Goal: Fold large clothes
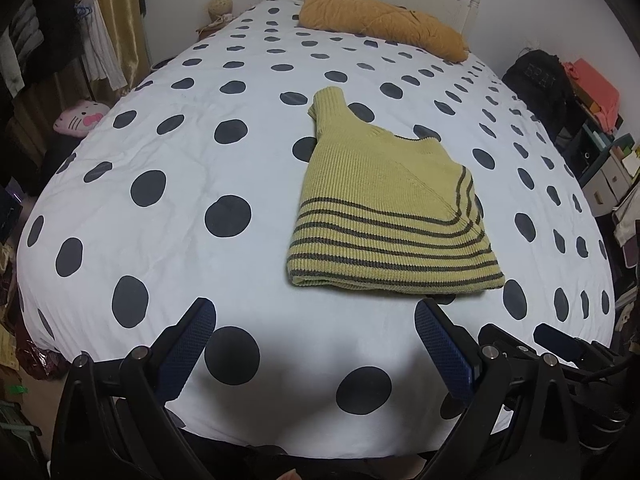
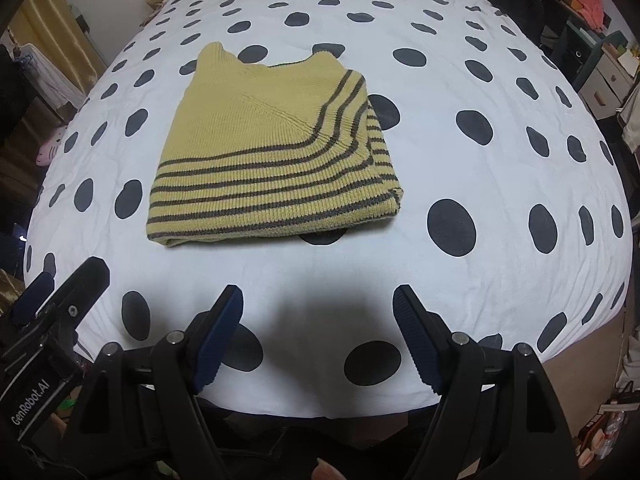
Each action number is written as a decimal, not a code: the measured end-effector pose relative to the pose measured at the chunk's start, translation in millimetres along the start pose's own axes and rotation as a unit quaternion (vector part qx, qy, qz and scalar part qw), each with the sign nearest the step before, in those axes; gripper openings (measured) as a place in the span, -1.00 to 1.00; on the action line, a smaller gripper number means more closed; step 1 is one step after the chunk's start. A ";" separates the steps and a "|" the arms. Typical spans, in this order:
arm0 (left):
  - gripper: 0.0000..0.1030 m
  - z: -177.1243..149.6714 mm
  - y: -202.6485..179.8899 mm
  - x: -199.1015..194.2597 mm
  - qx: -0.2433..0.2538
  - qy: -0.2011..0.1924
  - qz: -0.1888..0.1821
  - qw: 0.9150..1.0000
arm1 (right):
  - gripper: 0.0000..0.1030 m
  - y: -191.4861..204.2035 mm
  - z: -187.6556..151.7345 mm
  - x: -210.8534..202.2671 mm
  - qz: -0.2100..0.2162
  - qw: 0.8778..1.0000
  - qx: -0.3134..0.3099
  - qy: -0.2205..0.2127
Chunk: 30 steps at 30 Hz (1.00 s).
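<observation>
Left wrist view: the left gripper (image 1: 312,312) hangs wide apart with nothing in it, while the yellow striped sweater (image 1: 384,208) lies folded on the polka-dot bed (image 1: 160,168). Right wrist view: the right gripper (image 2: 318,300) is spread and empty too, with the sweater lying just beyond it.
</observation>
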<state>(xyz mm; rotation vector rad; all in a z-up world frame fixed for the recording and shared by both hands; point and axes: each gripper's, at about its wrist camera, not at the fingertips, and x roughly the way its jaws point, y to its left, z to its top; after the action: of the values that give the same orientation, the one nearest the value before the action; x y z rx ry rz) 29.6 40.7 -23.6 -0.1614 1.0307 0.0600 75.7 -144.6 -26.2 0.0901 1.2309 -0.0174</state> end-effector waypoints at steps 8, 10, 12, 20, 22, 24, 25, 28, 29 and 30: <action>0.94 -3.2 1.8 2.1 -0.009 0.008 0.000 1.000 | 0.51 5.8 -4.6 -2.0 0.001 1.000 -0.010 -0.001; 0.94 -4.0 2.0 2.6 -0.011 0.011 0.000 1.000 | 0.51 7.2 -6.4 -2.9 0.001 1.000 -0.011 -0.002; 0.94 -5.2 1.0 2.3 -0.010 0.012 0.000 1.000 | 0.51 8.8 -7.9 -3.8 -0.005 1.000 -0.014 -0.004; 0.94 -7.4 1.2 1.3 -0.009 0.012 -0.006 1.000 | 0.51 11.1 -9.9 -4.6 -0.008 1.000 -0.017 -0.005; 0.95 -8.0 0.4 0.9 -0.010 0.013 -0.004 1.000 | 0.51 11.4 -10.2 -4.8 -0.008 1.000 -0.018 -0.005; 0.95 -8.3 0.9 0.5 -0.010 0.014 -0.005 1.000 | 0.51 12.2 -11.2 -5.6 -0.009 1.000 -0.018 -0.005; 0.95 -8.8 0.8 0.4 -0.011 0.015 -0.005 1.000 | 0.51 12.4 -11.6 -6.1 -0.009 1.000 -0.019 -0.006; 0.96 -9.9 0.4 0.1 -0.011 0.015 -0.004 1.000 | 0.51 13.1 -12.4 -6.9 -0.012 1.000 -0.022 -0.007; 0.96 -9.7 0.5 0.4 -0.011 0.015 -0.005 1.000 | 0.51 13.2 -12.7 -6.9 -0.010 1.000 -0.022 -0.006; 0.96 -9.5 0.6 0.5 -0.010 0.015 -0.005 1.000 | 0.51 13.4 -13.0 -7.0 -0.010 1.000 -0.022 -0.007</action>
<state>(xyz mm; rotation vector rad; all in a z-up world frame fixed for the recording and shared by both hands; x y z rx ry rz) 21.7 39.7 -28.9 -0.1868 1.0603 0.0594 62.0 -130.5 -23.1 0.0388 1.2186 -0.0085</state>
